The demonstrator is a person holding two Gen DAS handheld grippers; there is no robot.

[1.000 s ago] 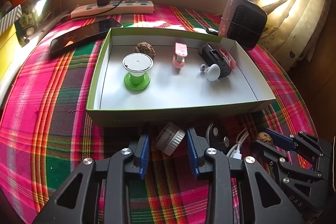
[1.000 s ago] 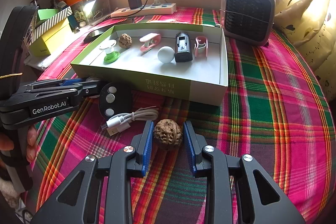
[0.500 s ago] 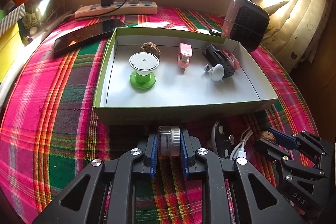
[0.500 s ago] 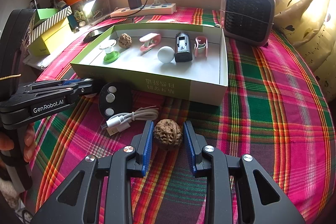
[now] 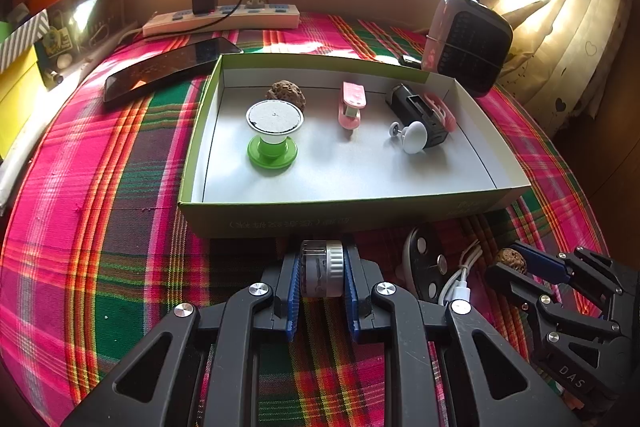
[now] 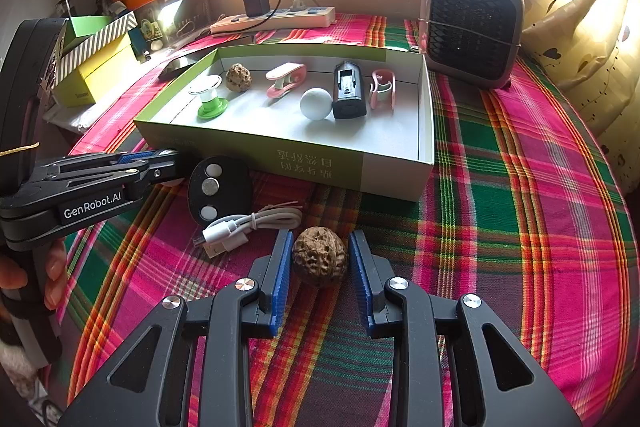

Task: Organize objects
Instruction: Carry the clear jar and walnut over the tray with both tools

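Observation:
My left gripper (image 5: 321, 254) is shut on a small round silver tin (image 5: 322, 277), held on its edge just in front of the box's near wall. In the right wrist view the left gripper (image 6: 170, 161) comes in from the left. My right gripper (image 6: 319, 237) is shut on a brown walnut (image 6: 319, 261) that rests on the plaid cloth; in the left wrist view the right gripper (image 5: 507, 264) shows at the right. The green-sided box (image 5: 360, 217) holds a green-footed white stand (image 5: 273, 131), another walnut (image 5: 286, 91), a pink clip (image 5: 352, 103), a black block (image 5: 416, 111) and a white knob (image 5: 414, 139).
A black oval remote (image 6: 214, 187) and a coiled white cable (image 6: 248, 225) lie between the two grippers. Behind the box are a phone (image 5: 168, 67), a power strip (image 5: 224, 19) and a small fan heater (image 6: 472, 27). A yellow box (image 6: 96, 75) stands at the left.
The left jaws have closed from wide apart onto the silver tin, which now stands square between the pads. The right gripper and the walnut have not moved.

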